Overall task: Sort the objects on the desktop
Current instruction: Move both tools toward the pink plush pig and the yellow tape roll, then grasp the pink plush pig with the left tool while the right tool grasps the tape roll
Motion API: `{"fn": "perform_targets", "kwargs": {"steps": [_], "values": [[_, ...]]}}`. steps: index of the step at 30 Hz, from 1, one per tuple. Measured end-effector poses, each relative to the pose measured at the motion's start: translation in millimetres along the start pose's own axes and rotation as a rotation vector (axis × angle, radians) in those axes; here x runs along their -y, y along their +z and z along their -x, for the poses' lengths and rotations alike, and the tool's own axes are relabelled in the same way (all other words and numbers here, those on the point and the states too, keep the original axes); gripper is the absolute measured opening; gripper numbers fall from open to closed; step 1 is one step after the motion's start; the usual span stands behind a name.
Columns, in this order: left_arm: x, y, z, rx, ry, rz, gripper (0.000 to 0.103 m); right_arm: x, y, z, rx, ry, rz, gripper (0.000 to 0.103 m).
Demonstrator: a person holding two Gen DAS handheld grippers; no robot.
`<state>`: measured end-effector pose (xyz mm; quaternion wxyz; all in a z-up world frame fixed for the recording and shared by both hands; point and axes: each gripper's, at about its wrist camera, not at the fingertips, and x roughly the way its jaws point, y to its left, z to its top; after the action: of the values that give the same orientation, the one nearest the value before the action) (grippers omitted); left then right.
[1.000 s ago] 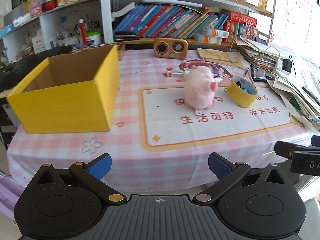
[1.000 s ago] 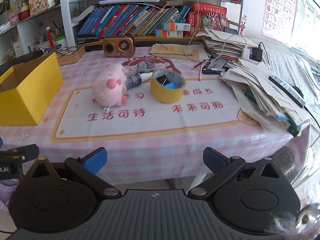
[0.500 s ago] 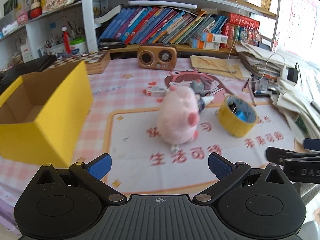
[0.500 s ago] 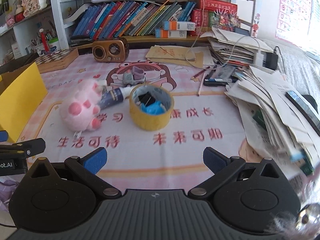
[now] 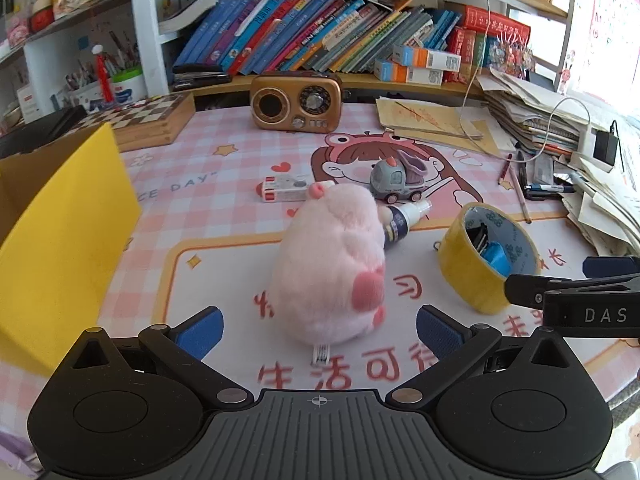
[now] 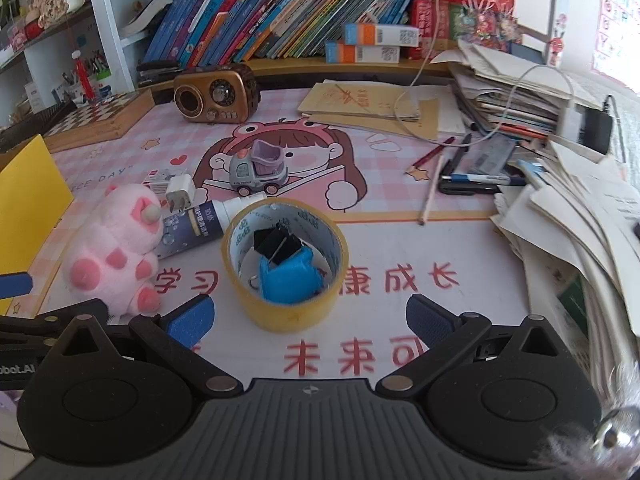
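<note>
A pink plush pig (image 5: 332,264) lies on the desk mat just ahead of my open left gripper (image 5: 318,326), between the blue pads without contact. My right gripper (image 6: 308,314) is open too, facing a yellow tape roll (image 6: 285,264) that holds a black binder clip (image 6: 278,246) and a blue piece (image 6: 288,280). The pig (image 6: 116,256) shows left of the roll in the right wrist view. Behind it lie a dark tube (image 6: 196,228), a white plug (image 6: 180,192), a small toy truck (image 6: 258,170) and a white eraser box (image 5: 282,192). The yellow box (image 5: 60,232) stands at left.
A brown retro radio (image 5: 296,102) and a chessboard case (image 5: 148,120) sit at the back, under shelves of books (image 5: 304,40). Stacked papers (image 6: 568,200), pens (image 6: 476,178) and a charger cable crowd the right side. My right gripper's finger (image 5: 572,292) reaches into the left view.
Both grippers have moved forward over the desk. The pig now sits close between the left fingers, and the tape roll close before the right ones. Both stay open.
</note>
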<state>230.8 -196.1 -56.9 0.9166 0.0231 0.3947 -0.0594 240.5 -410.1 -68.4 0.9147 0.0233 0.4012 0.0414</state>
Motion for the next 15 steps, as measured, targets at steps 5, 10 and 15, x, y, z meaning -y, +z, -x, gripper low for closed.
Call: {"fn": "perform_targets", "kwargs": {"steps": [5, 10, 15], "values": [[5, 9, -20, -0.02, 0.013, -0.018, 0.102, 3, 10, -21, -0.033, 0.013, 0.004, 0.103], [2, 14, -34, -0.033, 0.002, -0.009, 0.098, 5, 18, -36, -0.054, 0.037, 0.0, 0.103], [1, 15, -46, -0.062, -0.014, -0.003, 0.086, 3, 22, -48, -0.078, 0.054, 0.006, 0.102]]}}
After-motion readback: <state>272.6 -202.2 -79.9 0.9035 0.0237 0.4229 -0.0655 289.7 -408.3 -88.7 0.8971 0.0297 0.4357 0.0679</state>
